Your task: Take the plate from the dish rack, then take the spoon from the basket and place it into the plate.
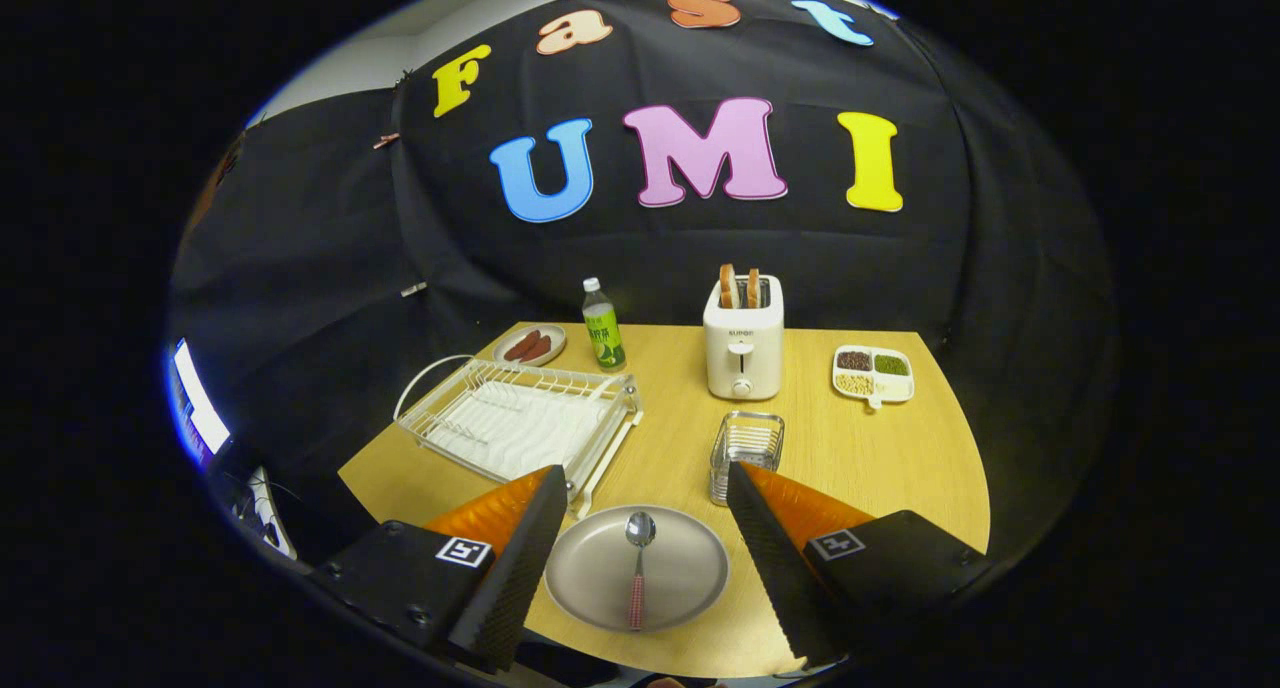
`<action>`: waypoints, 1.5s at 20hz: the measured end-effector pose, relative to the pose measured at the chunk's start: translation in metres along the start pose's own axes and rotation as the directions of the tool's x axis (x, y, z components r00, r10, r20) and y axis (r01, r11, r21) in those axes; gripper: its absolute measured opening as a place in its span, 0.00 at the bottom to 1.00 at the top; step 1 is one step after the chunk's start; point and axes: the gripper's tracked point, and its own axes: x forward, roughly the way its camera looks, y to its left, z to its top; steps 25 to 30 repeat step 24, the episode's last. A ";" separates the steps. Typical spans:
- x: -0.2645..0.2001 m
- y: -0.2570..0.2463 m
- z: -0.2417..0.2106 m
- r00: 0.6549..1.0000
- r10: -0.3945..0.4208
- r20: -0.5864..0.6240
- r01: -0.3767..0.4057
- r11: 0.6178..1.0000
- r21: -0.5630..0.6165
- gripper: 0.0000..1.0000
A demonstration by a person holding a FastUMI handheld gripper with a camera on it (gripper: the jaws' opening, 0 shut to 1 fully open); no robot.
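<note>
A round grey plate (637,568) lies flat on the wooden table near its front edge, between my two fingers. A spoon (638,566) with a shiny bowl and a red-patterned handle rests in the plate, bowl pointing away from me. My gripper (640,478) stands open above the plate, its orange-and-black fingers wide apart and touching nothing. The white wire dish rack (520,418) sits beyond my left finger with no plate in it. The small wire basket (746,453) stands just ahead of my right finger.
A white toaster (742,348) holding bread slices stands at the back middle. A green bottle (603,325) and a small plate of sausages (530,345) are behind the rack. A divided tray of beans (873,373) sits at the back right.
</note>
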 end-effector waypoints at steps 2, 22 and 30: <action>-0.002 -0.001 0.023 0.999 -0.004 0.040 0.005 1.000 -0.013 0.99; -0.056 0.004 0.163 0.934 -0.018 0.356 0.083 0.982 -0.170 0.96; -0.062 0.001 0.173 0.925 -0.030 0.379 0.099 0.982 -0.163 0.96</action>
